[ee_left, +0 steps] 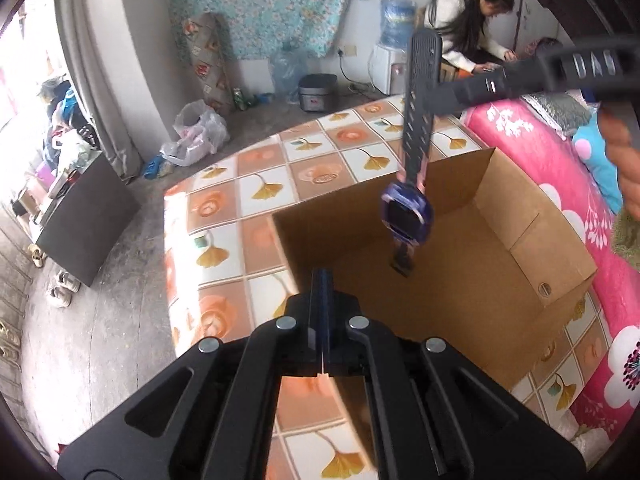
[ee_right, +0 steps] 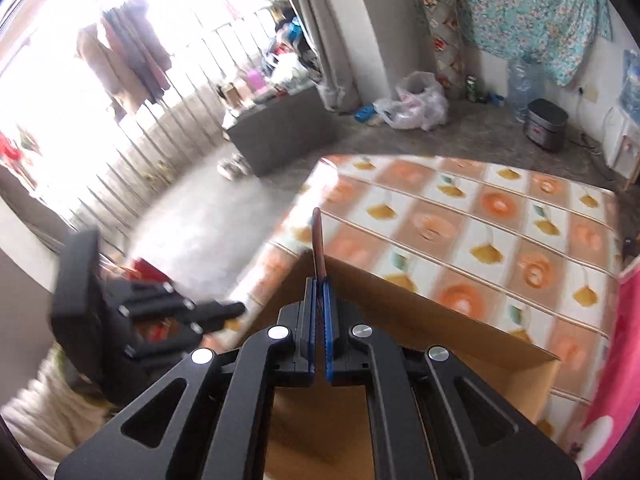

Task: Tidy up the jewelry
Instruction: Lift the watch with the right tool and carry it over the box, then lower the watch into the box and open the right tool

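Observation:
A watch (ee_left: 406, 216) with a purple case and a long black strap hangs over the open cardboard box (ee_left: 460, 184). My right gripper (ee_left: 434, 100) reaches in from the upper right and is shut on the strap above the case. In the right wrist view the strap (ee_right: 318, 236) shows edge-on, sticking up from between the shut blue pads of the right gripper (ee_right: 319, 280), above the box (ee_right: 420, 304). My left gripper (ee_left: 322, 278) is shut with nothing in it, by the box's near left rim. It also shows blurred at the left, the left gripper (ee_right: 230, 312).
The box stands on a table with an orange tiled cloth (ee_left: 280, 168). A pink flowered blanket (ee_left: 540, 148) lies to its right. A person (ee_left: 460, 24) sits at the back. A dark cabinet (ee_left: 80, 216), plastic bags (ee_left: 196, 132) and a cooker (ee_left: 316, 92) stand on the floor.

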Demonstrator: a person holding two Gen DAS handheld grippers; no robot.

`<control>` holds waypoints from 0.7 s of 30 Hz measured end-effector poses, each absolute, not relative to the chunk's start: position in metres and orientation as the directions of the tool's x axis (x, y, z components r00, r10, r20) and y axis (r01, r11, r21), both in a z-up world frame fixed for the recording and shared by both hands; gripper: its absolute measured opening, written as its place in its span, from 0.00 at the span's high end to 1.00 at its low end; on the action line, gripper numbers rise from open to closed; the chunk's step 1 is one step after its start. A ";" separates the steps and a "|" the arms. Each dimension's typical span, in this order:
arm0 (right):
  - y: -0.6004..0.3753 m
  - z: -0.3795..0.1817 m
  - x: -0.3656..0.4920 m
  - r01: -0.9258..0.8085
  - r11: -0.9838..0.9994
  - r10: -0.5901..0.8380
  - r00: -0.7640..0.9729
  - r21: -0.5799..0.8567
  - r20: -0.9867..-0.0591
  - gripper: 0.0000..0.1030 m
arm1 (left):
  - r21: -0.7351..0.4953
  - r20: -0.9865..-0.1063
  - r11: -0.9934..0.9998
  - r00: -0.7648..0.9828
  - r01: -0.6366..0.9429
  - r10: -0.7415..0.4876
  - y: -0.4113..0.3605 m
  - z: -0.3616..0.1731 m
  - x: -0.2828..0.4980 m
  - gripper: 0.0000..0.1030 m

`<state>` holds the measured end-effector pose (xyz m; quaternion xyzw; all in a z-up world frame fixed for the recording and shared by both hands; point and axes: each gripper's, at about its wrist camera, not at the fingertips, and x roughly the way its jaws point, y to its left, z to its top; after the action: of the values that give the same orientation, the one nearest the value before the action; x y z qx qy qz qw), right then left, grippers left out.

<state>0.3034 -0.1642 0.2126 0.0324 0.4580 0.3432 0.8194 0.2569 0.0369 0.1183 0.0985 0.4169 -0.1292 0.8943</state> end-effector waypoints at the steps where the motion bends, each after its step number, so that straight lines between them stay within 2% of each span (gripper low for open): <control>1: -0.161 0.219 0.303 -0.533 0.754 0.611 0.351 0.385 -0.710 0.97 | 0.068 -0.768 0.950 0.624 0.304 -0.145 0.043 0.119 0.251 1.00; 5: -0.161 0.215 0.311 -0.473 0.779 0.600 0.373 0.411 -0.708 0.97 | 0.065 -0.762 0.953 0.631 0.295 -0.143 0.057 0.114 0.236 1.00; 11: -0.191 0.126 0.335 -0.268 0.882 0.456 0.282 0.387 -0.844 0.97 | 0.036 -0.761 0.951 0.626 0.306 -0.172 0.066 0.097 0.226 1.00; 13: -0.203 0.100 0.339 -0.216 0.918 0.383 0.265 0.332 -0.885 0.97 | 0.033 -0.758 0.950 0.627 0.311 -0.179 0.068 0.091 0.223 1.00; 19: -0.230 0.080 0.337 -0.171 0.968 0.220 0.228 0.183 -0.949 0.94 | -0.007 -0.748 0.952 0.630 0.305 -0.208 0.080 0.079 0.217 1.00; 21: -0.233 0.086 0.334 -0.185 0.975 0.166 0.238 0.123 -0.957 0.84 | -0.013 -0.744 0.954 0.634 0.299 -0.209 0.084 0.075 0.215 1.00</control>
<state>0.3336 -0.2329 0.0864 -0.0081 0.6070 0.1115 0.7868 0.2151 0.0839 0.0752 0.0559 0.4038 -0.1409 0.9022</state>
